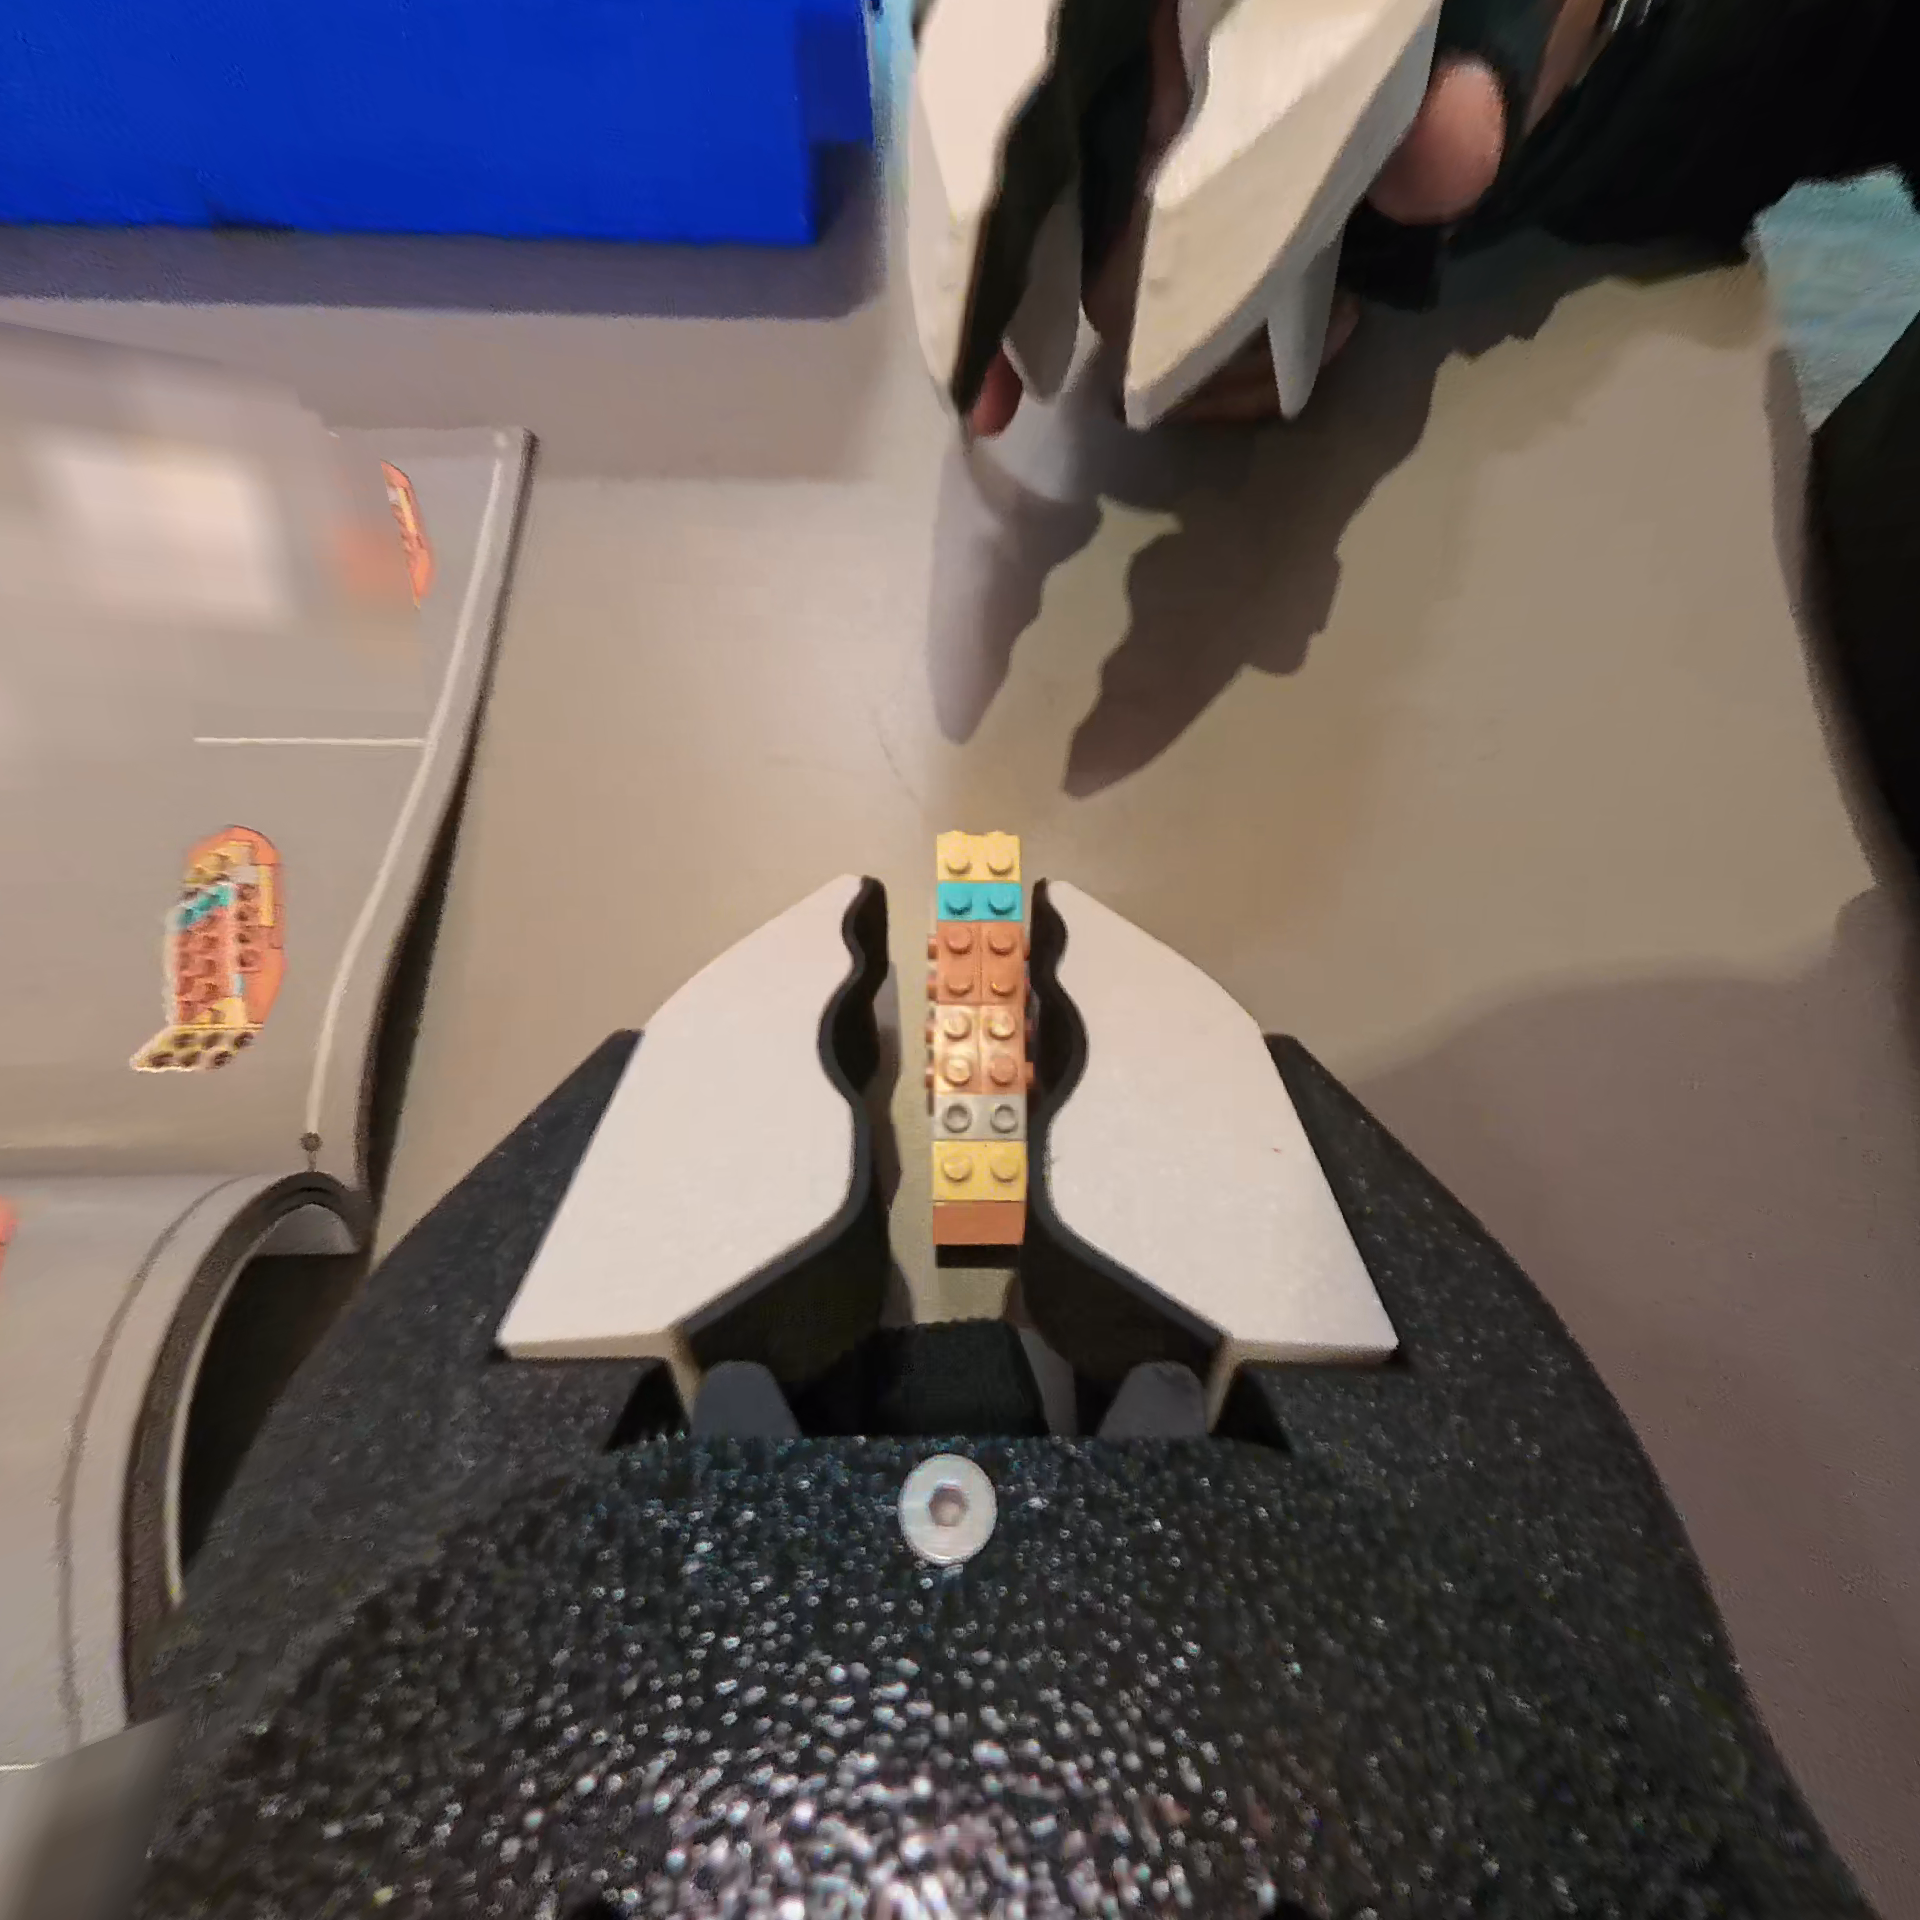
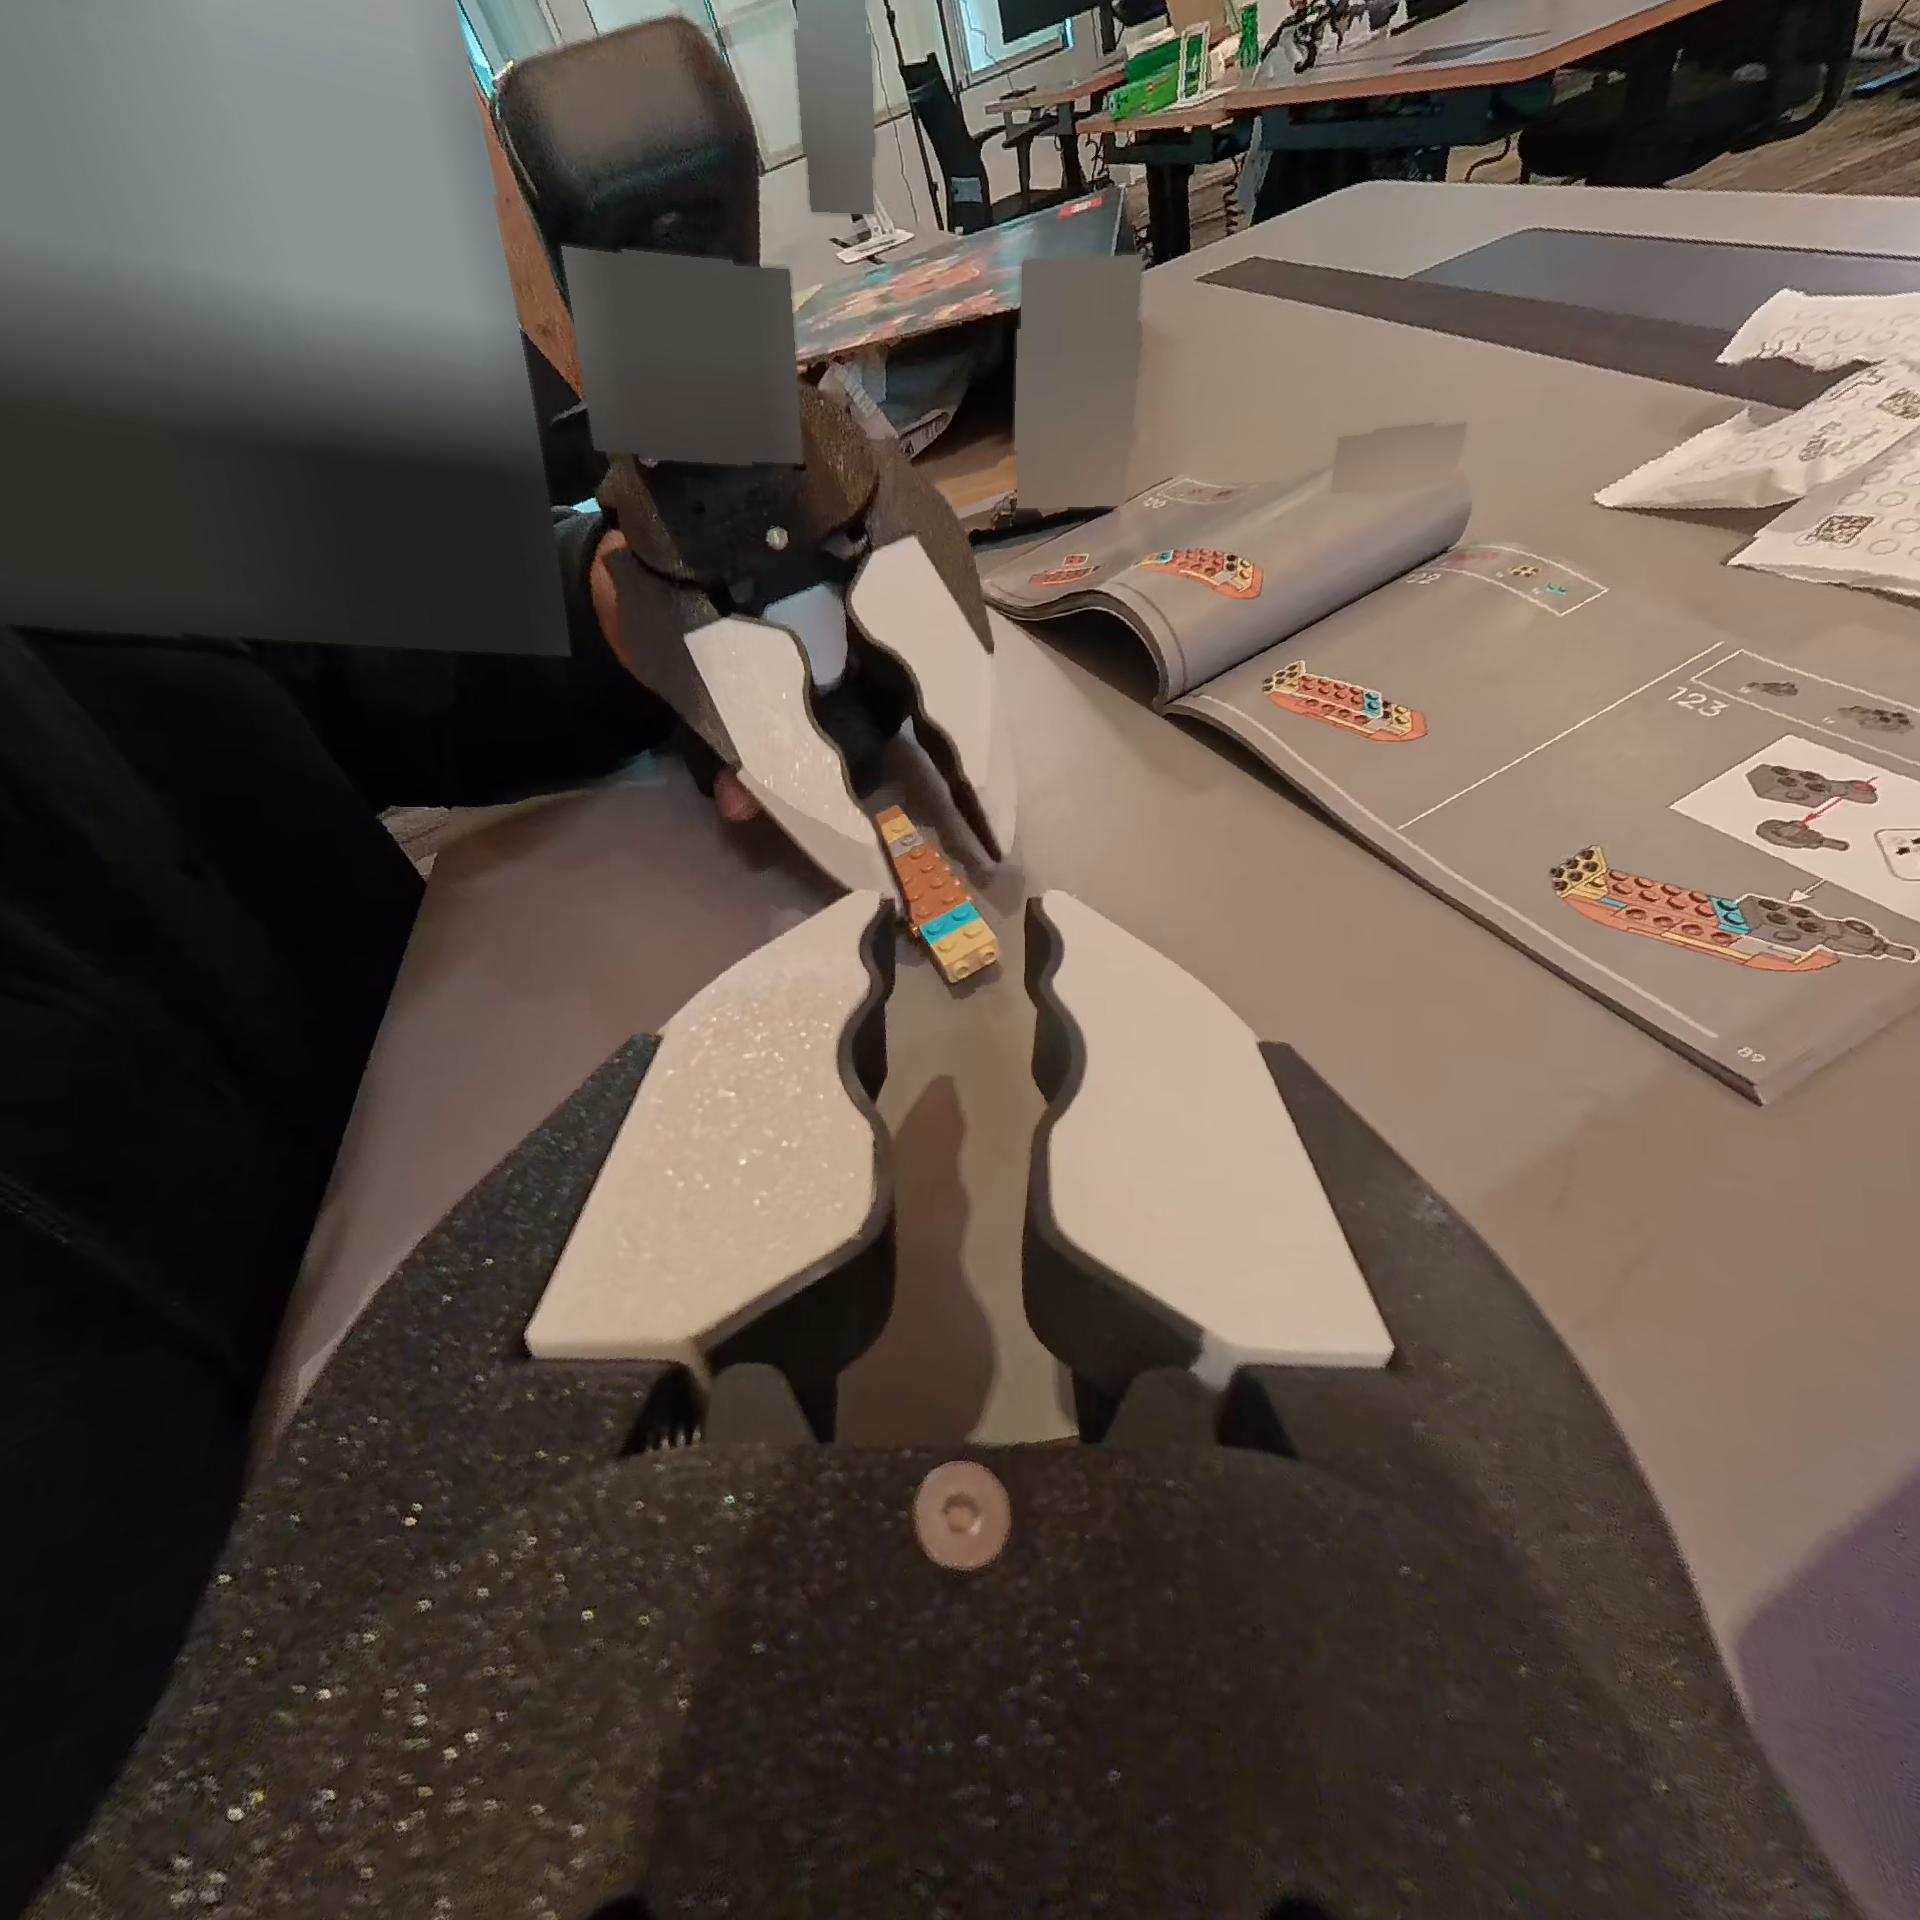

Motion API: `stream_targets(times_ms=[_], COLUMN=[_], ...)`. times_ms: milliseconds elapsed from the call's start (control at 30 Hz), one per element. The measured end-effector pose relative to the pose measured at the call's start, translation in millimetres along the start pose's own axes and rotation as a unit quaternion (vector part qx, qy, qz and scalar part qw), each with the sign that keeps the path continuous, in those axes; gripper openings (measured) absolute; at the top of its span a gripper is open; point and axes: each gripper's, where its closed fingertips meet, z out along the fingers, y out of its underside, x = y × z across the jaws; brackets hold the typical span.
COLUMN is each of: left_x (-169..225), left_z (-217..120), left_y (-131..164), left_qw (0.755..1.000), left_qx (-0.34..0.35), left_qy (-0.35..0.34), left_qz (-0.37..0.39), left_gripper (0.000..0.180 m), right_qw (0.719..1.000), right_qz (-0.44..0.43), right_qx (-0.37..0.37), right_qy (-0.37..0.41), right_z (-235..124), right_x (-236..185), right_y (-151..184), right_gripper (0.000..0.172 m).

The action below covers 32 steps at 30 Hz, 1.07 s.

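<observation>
Glossy plastic brick strip [image 1: 981, 1039] – matt grey table [image 1: 1351, 935] – matt paper booklet [image 2: 1558, 810], rough speckled tool body.

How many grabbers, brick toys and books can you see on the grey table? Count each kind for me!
Grey-and-black two-finger grippers: 2, the left gripper and the right gripper
Multicoloured toy-brick strip: 1
Open grey paper instruction booklet: 1
Total: 4

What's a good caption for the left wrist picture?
Left gripper open around a long brown, yellow and teal toy-brick strip lying on the grey table.
</observation>
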Motion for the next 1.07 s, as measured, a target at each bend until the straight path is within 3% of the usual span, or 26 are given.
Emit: stream_targets(times_ms=[167,300,933,1067], left_x=[-10.6,-17.3,-26.4,-30.3], left_z=[-13.3,-19.4,-16.1,-18.6], left_y=[-24.5,-32.4,-23.4,-23.1], left_qw=[0.996,0.991,0.992,0.991], left_qx=[0.090,0.124,0.092,0.096], left_qy=[-0.023,-0.042,-0.081,-0.090], left_qz=[-0.009,-0.012,-0.007,-0.013], left_gripper=[0.025,0.023,0.019,0.007], right_qw=[1.000,1.000,1.000,1.000], right_qz=[-0.001,-0.001,0.000,0.000], right_qx=[-0.002,-0.001,-0.003,-0.003], right_qy=[0.000,0.000,-0.003,-0.003], right_z=[-0.2,-0.3,-0.4,-0.4], right_x=[-0.2,-0.2,-0.8,-1.0], right_y=[0.5,0.4,0.8,0.7], right_gripper=[0.023,0.023,0.022,0.022])
